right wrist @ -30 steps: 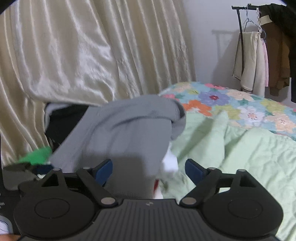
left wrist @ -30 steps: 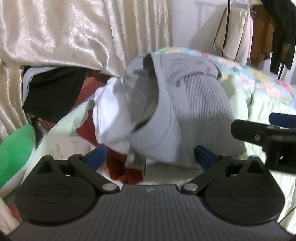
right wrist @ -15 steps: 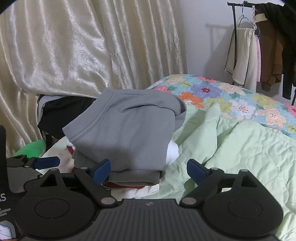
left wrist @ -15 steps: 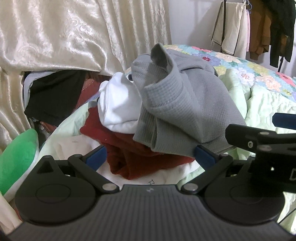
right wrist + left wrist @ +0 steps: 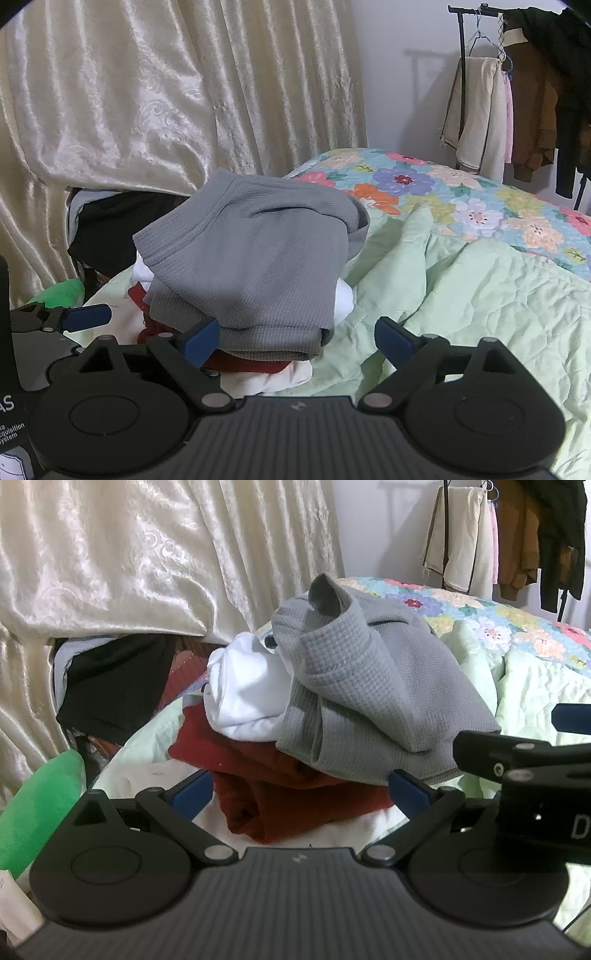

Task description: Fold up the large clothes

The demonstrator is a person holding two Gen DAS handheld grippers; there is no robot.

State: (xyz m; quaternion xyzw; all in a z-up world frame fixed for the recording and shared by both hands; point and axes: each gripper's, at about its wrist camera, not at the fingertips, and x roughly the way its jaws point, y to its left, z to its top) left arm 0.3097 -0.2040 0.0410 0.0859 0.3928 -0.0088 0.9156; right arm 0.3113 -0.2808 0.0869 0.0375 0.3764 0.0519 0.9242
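Note:
A folded grey waffle-knit garment (image 5: 373,686) lies on top of a pile, over a white garment (image 5: 247,690) and a dark red one (image 5: 288,794), on the bed. It also shows in the right wrist view (image 5: 255,266). My left gripper (image 5: 301,794) is open and empty, a little short of the pile. My right gripper (image 5: 295,338) is open and empty, just in front of the pile's near edge; it shows at the right of the left wrist view (image 5: 524,753). The left gripper shows at the left of the right wrist view (image 5: 74,317).
A pale green quilt (image 5: 480,288) and a floral bedspread (image 5: 461,199) cover the bed. Cream curtains (image 5: 147,92) hang behind. Black cloth (image 5: 110,686) lies under the curtain. A green soft object (image 5: 40,805) sits at left. A clothes rack (image 5: 517,103) stands at back right.
Both grippers have let go of the grey garment and drawn back from the pile. The garment has settled folded on top of the white and red clothes.

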